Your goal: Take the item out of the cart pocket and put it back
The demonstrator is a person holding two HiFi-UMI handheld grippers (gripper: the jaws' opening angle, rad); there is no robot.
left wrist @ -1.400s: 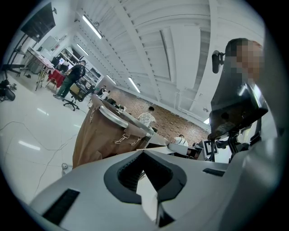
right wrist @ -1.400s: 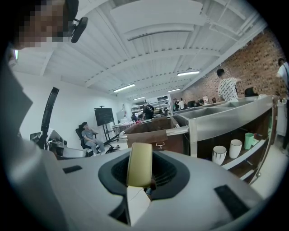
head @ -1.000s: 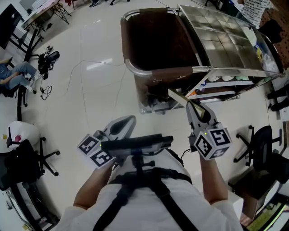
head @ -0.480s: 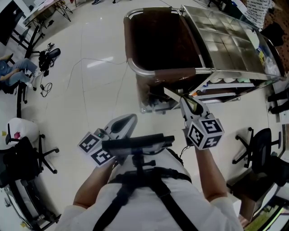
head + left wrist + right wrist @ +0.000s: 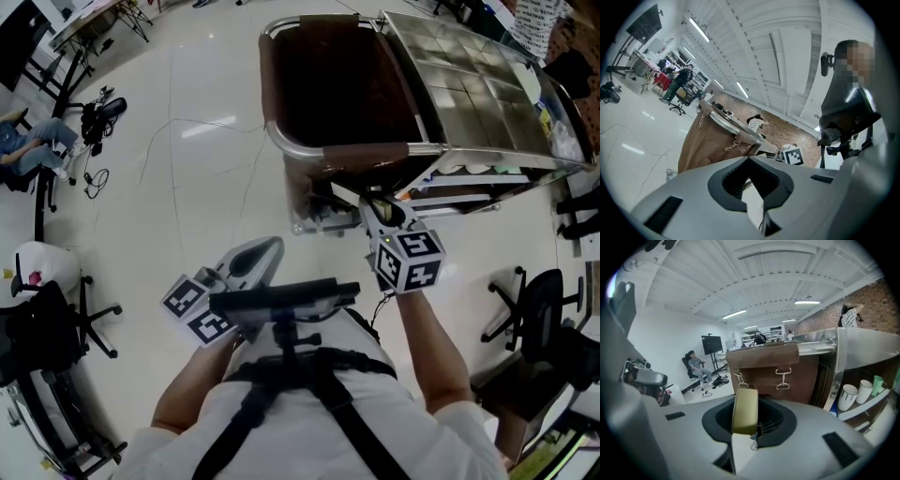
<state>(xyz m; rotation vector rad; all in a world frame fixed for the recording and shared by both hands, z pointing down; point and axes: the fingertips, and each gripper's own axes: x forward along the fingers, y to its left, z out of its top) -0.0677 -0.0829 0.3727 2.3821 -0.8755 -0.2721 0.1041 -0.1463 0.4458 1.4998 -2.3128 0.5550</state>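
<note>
Clearly the right gripper is nearer: its jaws pinch the flat olive item, long axis pointing ahead at the cart's brown bag just beyond. The left gripper hangs by the body, jaws pressed together, empty.

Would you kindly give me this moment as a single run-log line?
right gripper: shut on flat olive item | facing brown cart pocket | left gripper: shut, empty

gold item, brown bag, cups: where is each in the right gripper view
gold item [image 5: 744, 411], right gripper view, middle of its flat face
brown bag [image 5: 764, 365], right gripper view, front panel between the clips
cups [image 5: 847, 397], right gripper view, side of the left cup
</note>
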